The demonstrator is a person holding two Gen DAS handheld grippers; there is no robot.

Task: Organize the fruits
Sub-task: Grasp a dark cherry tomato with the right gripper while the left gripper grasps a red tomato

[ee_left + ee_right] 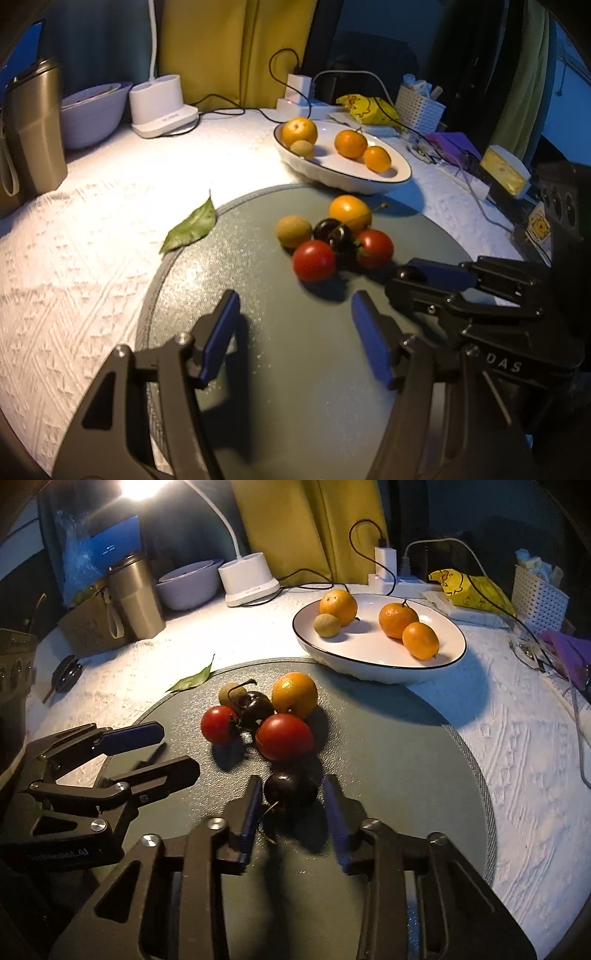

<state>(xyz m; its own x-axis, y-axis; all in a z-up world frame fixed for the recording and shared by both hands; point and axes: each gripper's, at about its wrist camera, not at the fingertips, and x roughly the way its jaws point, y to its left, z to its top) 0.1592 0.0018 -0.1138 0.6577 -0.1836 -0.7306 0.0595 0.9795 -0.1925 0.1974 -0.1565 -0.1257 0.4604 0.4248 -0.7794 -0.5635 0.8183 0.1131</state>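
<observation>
A round grey mat [229, 266] [388, 760] holds a cluster of fruit: two red tomatoes [314, 259] [284, 736], a dark cherry [332, 230] [255, 705], an orange [349, 211] [294, 694] and a small tan fruit [293, 230] [227, 692]. A second dark cherry [290, 788] [408, 274] lies apart, between the open jaws of my right gripper [291, 794] [424, 275]; the jaws stand close on each side of it. My left gripper [293, 314] [166, 746] is open and empty, short of the cluster. A white bowl [399, 173] [454, 653] behind holds three oranges and a tan fruit.
A green leaf [192, 225] [192, 679] lies at the mat's far left edge. A metal tumbler [33, 129] [135, 594], a grey bowl [92, 114], a white lamp base [162, 107] [247, 578], chargers with cables, a yellow bag [365, 105] and a white basket [539, 594] line the back.
</observation>
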